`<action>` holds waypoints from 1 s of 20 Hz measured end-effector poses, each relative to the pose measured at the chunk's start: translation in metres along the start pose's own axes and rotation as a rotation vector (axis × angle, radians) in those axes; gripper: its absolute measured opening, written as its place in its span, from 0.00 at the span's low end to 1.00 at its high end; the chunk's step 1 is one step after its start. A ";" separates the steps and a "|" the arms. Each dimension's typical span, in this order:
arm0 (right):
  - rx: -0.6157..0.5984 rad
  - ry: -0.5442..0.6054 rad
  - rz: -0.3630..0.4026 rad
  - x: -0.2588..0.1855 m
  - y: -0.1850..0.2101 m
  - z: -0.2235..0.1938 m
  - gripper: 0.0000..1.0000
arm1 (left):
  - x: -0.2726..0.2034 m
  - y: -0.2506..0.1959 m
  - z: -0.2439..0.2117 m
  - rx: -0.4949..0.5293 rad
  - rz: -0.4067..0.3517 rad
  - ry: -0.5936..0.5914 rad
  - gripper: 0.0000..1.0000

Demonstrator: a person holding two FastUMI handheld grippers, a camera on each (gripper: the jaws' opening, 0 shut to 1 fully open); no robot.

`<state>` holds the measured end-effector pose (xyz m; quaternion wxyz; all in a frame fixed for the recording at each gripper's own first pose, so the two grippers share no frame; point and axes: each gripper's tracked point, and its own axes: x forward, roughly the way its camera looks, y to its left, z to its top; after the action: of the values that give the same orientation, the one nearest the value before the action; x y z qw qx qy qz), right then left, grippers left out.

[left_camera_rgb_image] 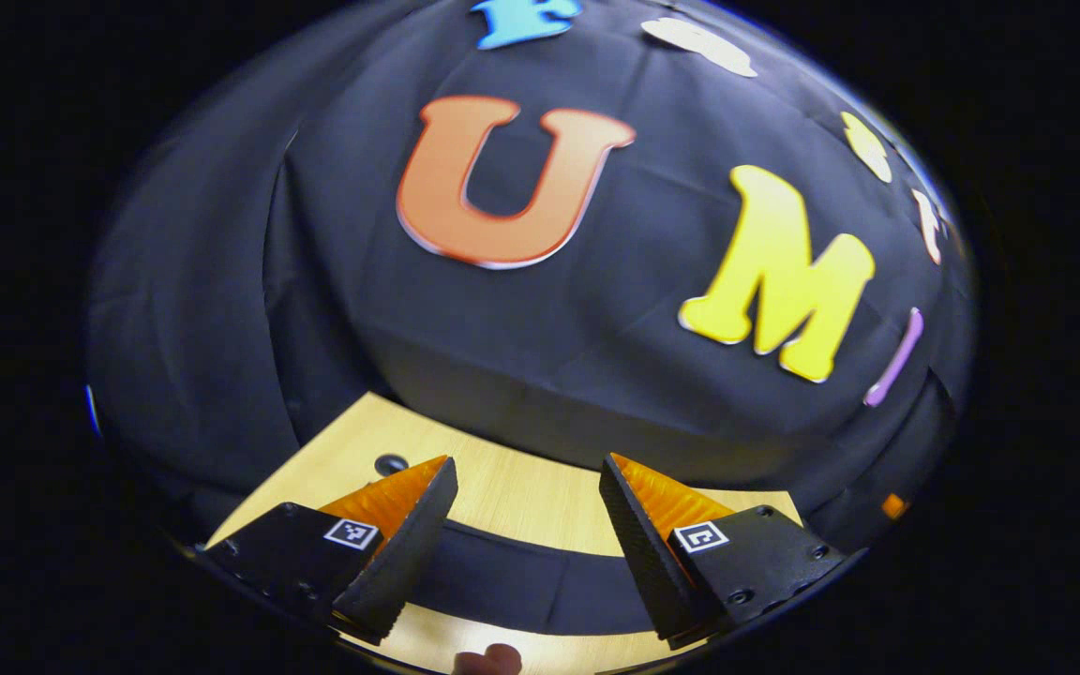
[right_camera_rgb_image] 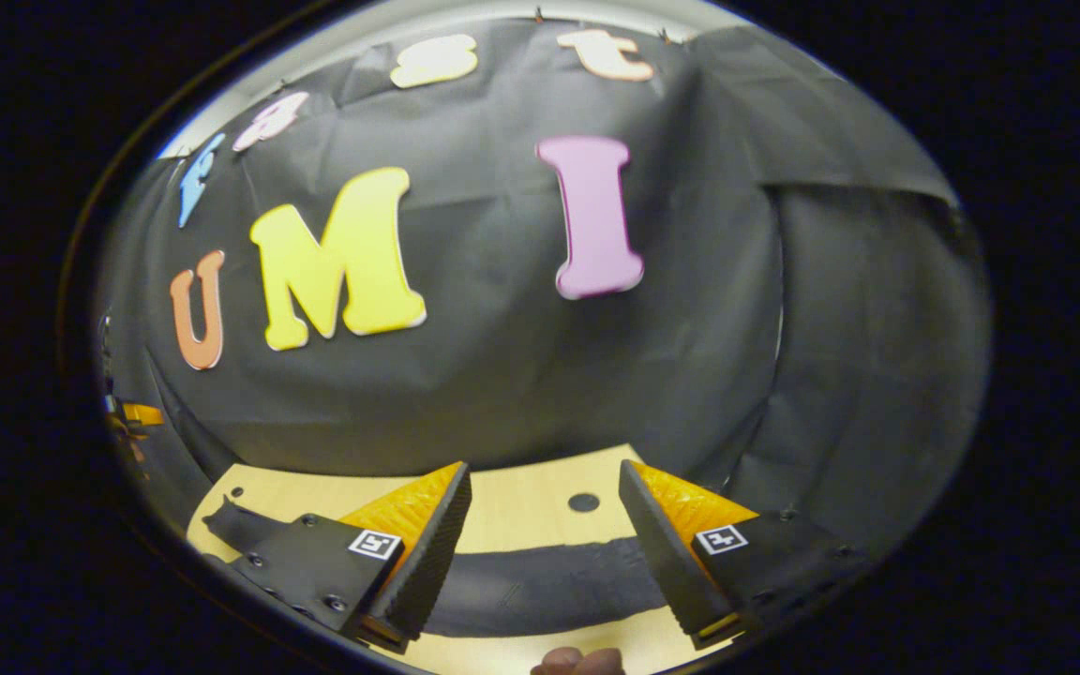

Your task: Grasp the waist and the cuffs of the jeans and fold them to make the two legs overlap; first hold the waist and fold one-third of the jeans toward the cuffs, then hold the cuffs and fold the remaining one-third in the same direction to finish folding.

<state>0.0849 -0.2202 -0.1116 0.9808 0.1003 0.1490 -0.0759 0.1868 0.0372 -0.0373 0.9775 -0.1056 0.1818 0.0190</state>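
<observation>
One pair of dark jeans (left_camera_rgb_image: 502, 572) lies flat across the wooden counter (left_camera_rgb_image: 521, 492), just ahead of and below both tools. Left tool (left_camera_rgb_image: 526, 525) hovers above the cloth, jaws wide apart, holding nothing. Right tool (right_camera_rgb_image: 545, 530) likewise gapes over the jeans (right_camera_rgb_image: 540, 586), empty. Two round holes (right_camera_rgb_image: 583, 502) mark the counter (right_camera_rgb_image: 521, 511), one per view.

- You have no readable words, brands or numbers on anything here.
- On your left gripper (left_camera_rgb_image: 526, 553), each finger mount carries a small square black-and-white marker: a coded pattern, not text.
- Your right gripper (right_camera_rgb_image: 545, 562) carries the same kind of square marker on each finger mount, likewise a pattern and not legible as writing.
</observation>
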 end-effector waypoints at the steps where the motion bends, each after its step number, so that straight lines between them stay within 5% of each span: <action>1: -0.018 -0.030 -0.004 -0.013 0.001 0.001 0.98 | -0.017 -0.010 0.005 0.057 0.001 -0.049 0.98; 5: -0.083 -0.023 -0.014 -0.053 0.004 -0.008 0.98 | -0.065 -0.044 -0.003 0.206 0.006 -0.156 0.98; 10: -0.070 0.024 -0.037 -0.083 -0.021 -0.047 0.98 | -0.089 -0.080 -0.032 0.190 -0.024 -0.137 0.98; 14: -0.022 0.133 -0.052 -0.049 -0.046 -0.101 0.98 | -0.092 -0.095 -0.036 0.197 -0.025 -0.113 0.98; 20: 0.047 0.288 -0.083 0.059 -0.114 -0.211 0.98 | -0.097 -0.104 -0.055 0.148 0.021 -0.043 0.98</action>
<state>0.0622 -0.2910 -0.3469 0.9427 0.1267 0.2903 -0.1049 0.0851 -0.0757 -0.0320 0.9860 -0.0309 0.1630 0.0182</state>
